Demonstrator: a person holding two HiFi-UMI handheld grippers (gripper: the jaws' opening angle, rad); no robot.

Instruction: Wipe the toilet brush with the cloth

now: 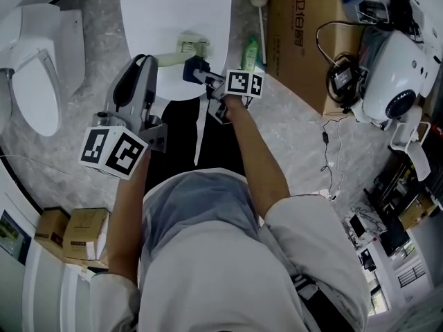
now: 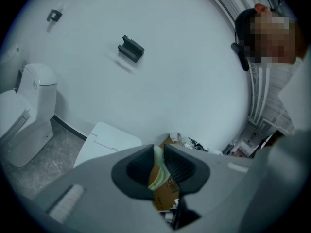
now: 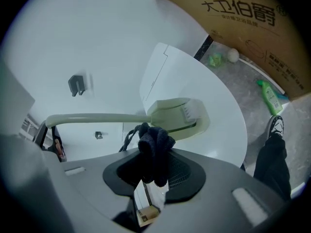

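The toilet brush is pale green, and its flat head (image 1: pixel 194 45) hangs over the white table (image 1: pixel 173 5). My left gripper (image 1: pixel 154 61) is shut on its handle (image 2: pixel 158 173), seen as a pale green strip between the jaws of the left gripper (image 2: pixel 158 166). My right gripper (image 1: pixel 208 79) is shut on a dark blue cloth (image 1: pixel 195 70). The cloth (image 3: pixel 154 147) is bunched between the right gripper's (image 3: pixel 154 168) jaws. It presses on the handle (image 3: pixel 92 118) right beside the brush head (image 3: pixel 177 115).
A white toilet (image 1: pixel 34 75) stands at the left. A large cardboard box (image 1: pixel 297 40) is at the right, with a green bottle (image 1: pixel 250 52) on the grey floor beside it. Further right stand a white appliance (image 1: pixel 398 81) and cables. Small cartons (image 1: pixel 76 234) sit at lower left.
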